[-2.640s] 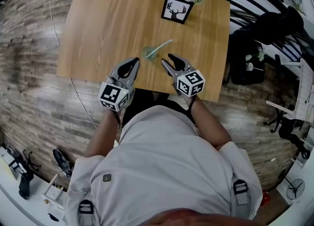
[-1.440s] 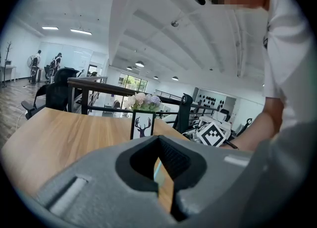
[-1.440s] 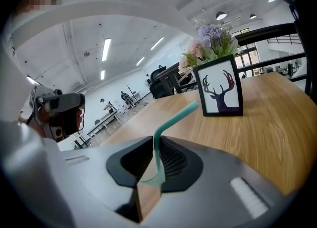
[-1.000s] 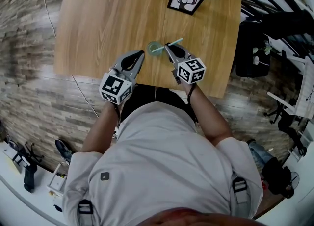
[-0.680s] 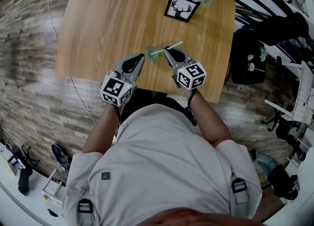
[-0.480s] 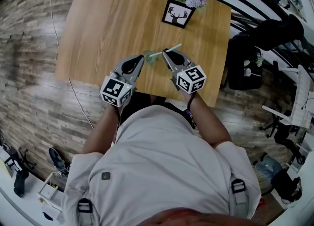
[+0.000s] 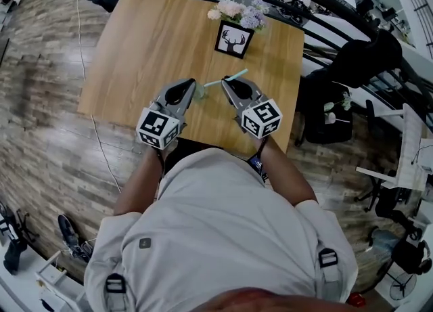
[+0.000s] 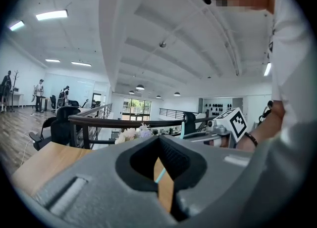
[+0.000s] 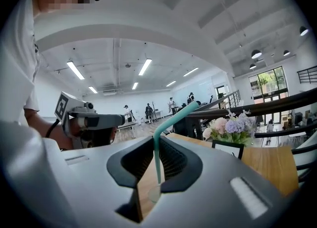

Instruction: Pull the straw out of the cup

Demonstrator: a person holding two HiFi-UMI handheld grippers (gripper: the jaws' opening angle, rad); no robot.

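Both claws hover by the worktop's [image 7: 145, 40] front edge. The right claw [image 7: 226, 82] is clamped on the teal straw [image 7: 238, 74], while the left claw [image 7: 192, 84] is closed on nothing, with the clear cup [image 7: 199, 92] just beside it.

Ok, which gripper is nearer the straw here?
Right. The right gripper is clamped on the straw just below its bend. The left gripper sits off to the straw's left, beside its lower end, and is not gripping it.
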